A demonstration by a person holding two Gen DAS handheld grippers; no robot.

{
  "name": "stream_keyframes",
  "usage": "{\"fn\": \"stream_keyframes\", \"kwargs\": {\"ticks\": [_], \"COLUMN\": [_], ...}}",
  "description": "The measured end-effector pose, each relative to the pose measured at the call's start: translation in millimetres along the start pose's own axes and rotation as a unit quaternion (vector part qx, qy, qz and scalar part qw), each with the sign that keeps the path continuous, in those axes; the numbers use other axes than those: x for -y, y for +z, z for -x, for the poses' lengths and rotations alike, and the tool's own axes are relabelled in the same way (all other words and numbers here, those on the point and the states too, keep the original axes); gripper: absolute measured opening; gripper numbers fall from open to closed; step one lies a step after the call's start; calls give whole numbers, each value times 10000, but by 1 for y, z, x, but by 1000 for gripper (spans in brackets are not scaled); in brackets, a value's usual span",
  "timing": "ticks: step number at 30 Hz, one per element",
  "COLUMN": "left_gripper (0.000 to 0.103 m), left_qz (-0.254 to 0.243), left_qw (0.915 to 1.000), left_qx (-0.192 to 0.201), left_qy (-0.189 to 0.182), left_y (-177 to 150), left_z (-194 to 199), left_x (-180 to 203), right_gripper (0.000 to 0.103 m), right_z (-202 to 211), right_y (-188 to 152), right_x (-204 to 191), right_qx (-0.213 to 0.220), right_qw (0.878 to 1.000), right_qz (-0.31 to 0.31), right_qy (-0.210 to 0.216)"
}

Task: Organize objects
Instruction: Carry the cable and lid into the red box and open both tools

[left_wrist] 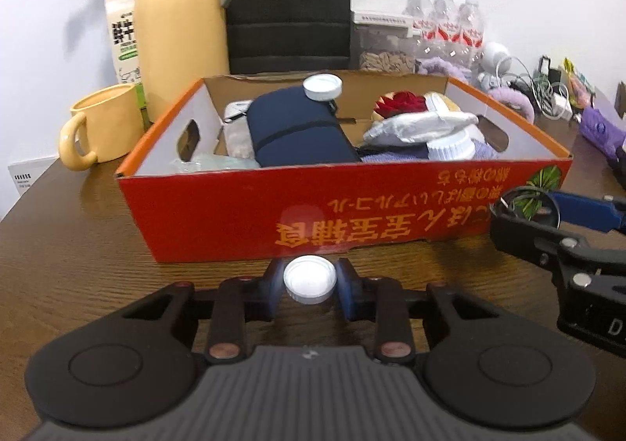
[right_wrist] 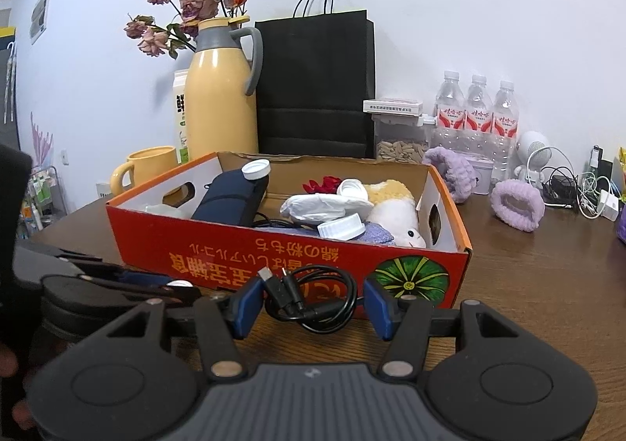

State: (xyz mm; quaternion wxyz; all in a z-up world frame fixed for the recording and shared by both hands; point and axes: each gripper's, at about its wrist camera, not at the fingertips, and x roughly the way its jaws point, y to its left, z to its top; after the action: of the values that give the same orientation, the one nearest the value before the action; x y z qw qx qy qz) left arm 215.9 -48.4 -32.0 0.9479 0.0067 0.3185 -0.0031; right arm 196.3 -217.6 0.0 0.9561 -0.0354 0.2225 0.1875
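Left tongs (left_wrist: 309, 282): clenched on white bottle cap (left_wrist: 310, 280), low over desk (left_wrist: 78, 245), ready for lifting.
Right tongs (right_wrist: 311, 302): grasping coiled black USB cable (right_wrist: 313, 298).
Destination, likely: red cardboard box (left_wrist: 313, 222) just ahead.

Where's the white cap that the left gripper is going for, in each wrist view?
Left wrist: white cap at bottom centre, between the left gripper pads, on the table before the red box.
Right wrist: only a white sliver at lower left, behind that gripper's fingers, left of the coiled cable.
Shared landmark: the red box's front wall.
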Motion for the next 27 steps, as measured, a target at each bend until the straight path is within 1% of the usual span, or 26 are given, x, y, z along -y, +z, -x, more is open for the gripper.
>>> {"fn": "stream_keyframes", "kwargs": {"ticks": [5, 9, 14, 21, 24, 27], "left_gripper": [29, 29, 29, 29, 29, 30], "left_qz": [141, 165, 215, 182, 219, 224], "left_qw": [9997, 9986, 9960, 9915, 9905, 9903], "left_qx": [189, 503, 865, 1279, 1337, 1341], "left_qy": [-13, -69, -115, 164, 238, 278], "left_y": [0, 2, 23, 63, 76, 86], "left_z": [12, 31, 46, 44, 35, 24], "left_x": [-7, -8, -15, -29, -37, -42], "right_gripper": [55, 55, 55, 55, 55, 55], "right_z": [1, 6, 12, -2, -16, -36], "right_y": [0, 1, 13, 50, 63, 75], "right_x": [-1, -3, -8, -14, -16, -18], "right_qx": [30, 163, 395, 619, 669, 619], "right_qw": [10000, 9999, 9991, 9977, 9973, 9977], "right_qz": [26, 51, 156, 257, 300, 263], "right_qy": [25, 14, 89, 46, 7, -36]}}
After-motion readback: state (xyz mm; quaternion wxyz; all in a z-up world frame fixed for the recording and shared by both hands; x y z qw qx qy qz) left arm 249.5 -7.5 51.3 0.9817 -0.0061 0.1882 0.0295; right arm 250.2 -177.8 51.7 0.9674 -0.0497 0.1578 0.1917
